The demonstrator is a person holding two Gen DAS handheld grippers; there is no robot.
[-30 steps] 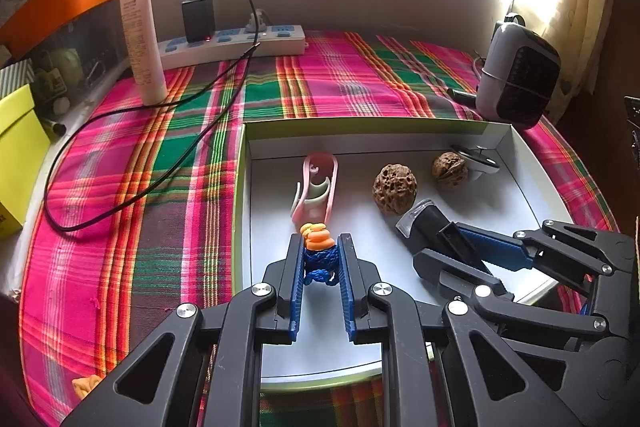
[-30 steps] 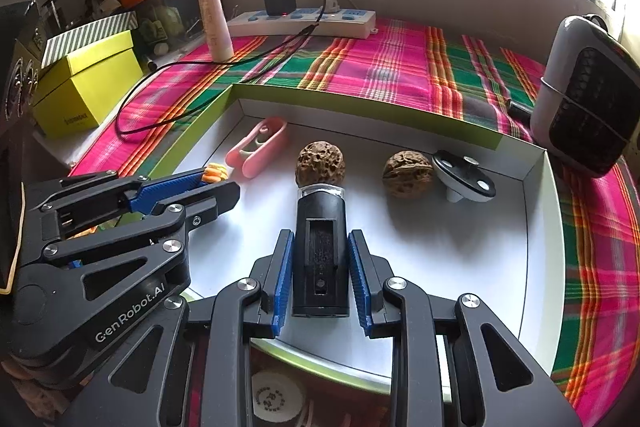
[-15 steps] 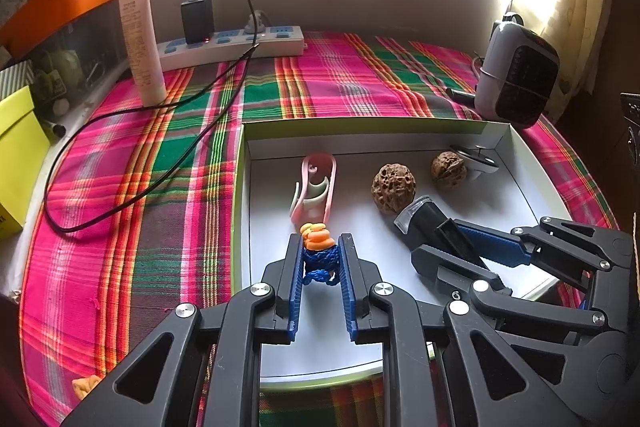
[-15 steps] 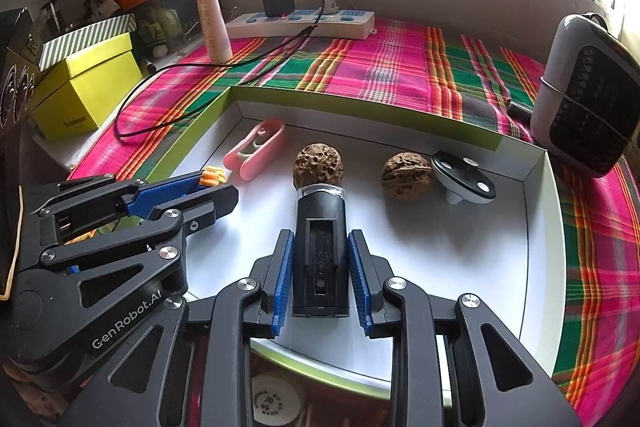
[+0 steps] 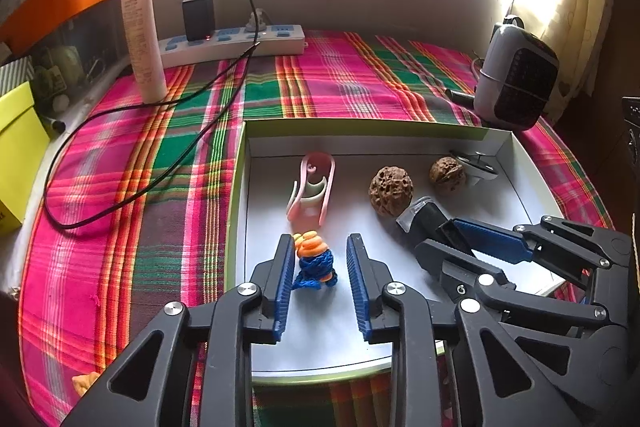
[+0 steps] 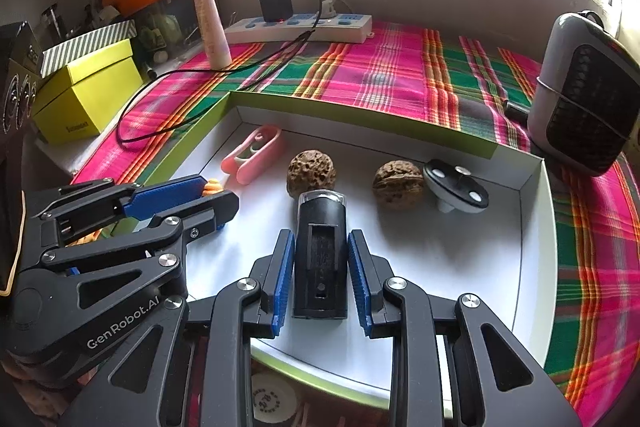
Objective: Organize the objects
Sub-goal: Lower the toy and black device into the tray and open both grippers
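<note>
The woven plaid cloth (image 5: 328,83) in pink, green and orange looks soft and matt. The shallow white cardboard tray (image 5: 520,187) is smooth paperboard. Two brown walnuts (image 6: 312,171) are rough and pitted. The pink plastic clip (image 5: 312,187) is glossy; the blue-and-orange toy (image 5: 314,259) looks like knotted cord.

Left tongs (image 5: 320,283) angled steeply downward, blue-padded fingers (image 5: 283,291) parted, jaws having just been opening. Small blue-and-orange toy (image 5: 314,261) between them: touching or nearly touching left pad, clear gap to right pad, no squeeze. Right tongs (image 6: 320,281) angled steeply downward at similar pitch, fingers (image 6: 359,287) narrowly set, pads pressed against both sides of black device (image 6: 321,251). Both sets of tongs side by side, tips near each other, right one crossing lower right of left wrist view, left one lower left of right wrist view.
</note>
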